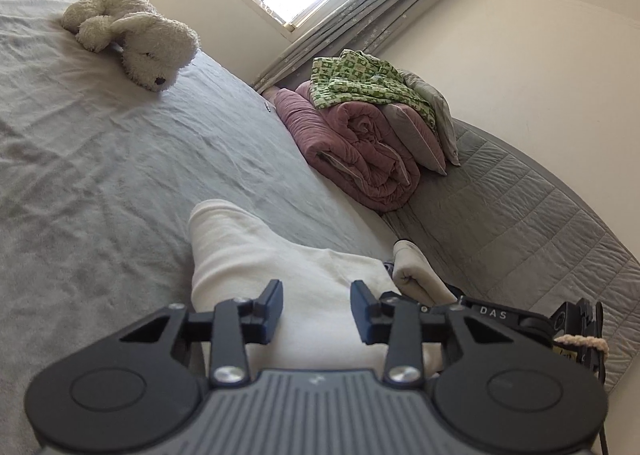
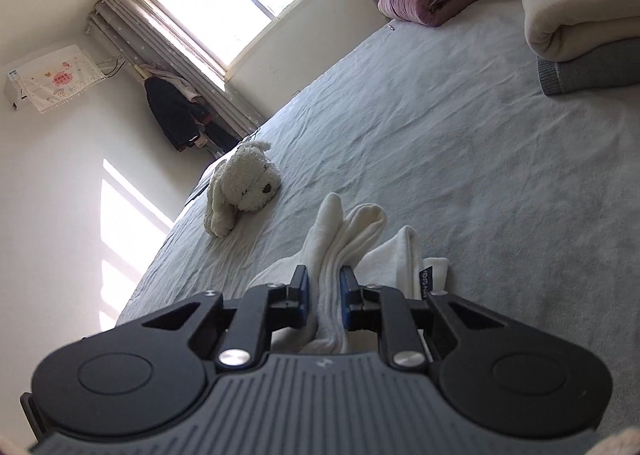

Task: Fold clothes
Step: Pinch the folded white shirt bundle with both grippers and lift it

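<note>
The cream garment [image 2: 344,251] lies on the bed [image 2: 460,159], near the plush dog [image 2: 244,185]. Only the right view shows the right tongs [image 2: 324,295] pinched on a bunched fold. The left view shows the left tongs [image 1: 316,307] partly open over flat cloth, pads apart from it.

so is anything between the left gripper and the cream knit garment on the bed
Nothing visible. The left gripper sits directly over the cream knit garment, jaws apart. The right gripper already pinches bunched folds of it.
</note>
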A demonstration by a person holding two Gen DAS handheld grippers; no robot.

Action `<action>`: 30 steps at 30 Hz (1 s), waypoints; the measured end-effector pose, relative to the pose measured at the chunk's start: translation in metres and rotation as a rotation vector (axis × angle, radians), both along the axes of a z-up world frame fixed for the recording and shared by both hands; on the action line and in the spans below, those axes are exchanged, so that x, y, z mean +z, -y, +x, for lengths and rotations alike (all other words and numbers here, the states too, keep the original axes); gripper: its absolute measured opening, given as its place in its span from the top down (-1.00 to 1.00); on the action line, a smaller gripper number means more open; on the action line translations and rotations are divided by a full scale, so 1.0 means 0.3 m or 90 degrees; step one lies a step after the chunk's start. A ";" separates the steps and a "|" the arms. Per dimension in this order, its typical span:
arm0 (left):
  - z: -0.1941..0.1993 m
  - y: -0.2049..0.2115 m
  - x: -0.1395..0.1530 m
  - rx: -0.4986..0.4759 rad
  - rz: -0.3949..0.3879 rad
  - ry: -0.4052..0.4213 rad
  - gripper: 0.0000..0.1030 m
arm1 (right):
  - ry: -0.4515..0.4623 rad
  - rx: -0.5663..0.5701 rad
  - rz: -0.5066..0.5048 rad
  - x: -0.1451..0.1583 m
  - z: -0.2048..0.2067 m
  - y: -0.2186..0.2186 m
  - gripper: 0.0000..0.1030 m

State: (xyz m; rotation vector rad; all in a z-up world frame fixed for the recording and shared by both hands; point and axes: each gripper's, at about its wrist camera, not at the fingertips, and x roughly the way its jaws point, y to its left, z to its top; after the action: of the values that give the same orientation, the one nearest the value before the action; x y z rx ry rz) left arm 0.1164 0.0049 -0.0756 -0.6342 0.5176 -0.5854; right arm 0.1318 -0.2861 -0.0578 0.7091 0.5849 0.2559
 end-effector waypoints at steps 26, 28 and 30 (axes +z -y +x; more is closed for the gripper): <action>-0.024 0.077 -0.026 -0.049 0.049 0.032 0.00 | 0.072 0.037 -0.246 0.036 -0.014 -0.121 0.41; -0.029 0.083 -0.021 -0.053 0.053 0.036 -0.06 | 0.039 0.034 -0.260 0.010 0.011 -0.128 0.56; -0.031 0.085 -0.011 -0.058 0.054 0.035 -0.09 | 0.025 0.032 -0.265 -0.009 0.023 -0.123 0.63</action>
State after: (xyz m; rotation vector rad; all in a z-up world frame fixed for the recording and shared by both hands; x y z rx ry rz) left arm 0.1070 -0.0207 -0.0788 -0.5145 0.5192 -0.6611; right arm 0.1388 -0.2492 -0.0604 0.2872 0.5959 0.1852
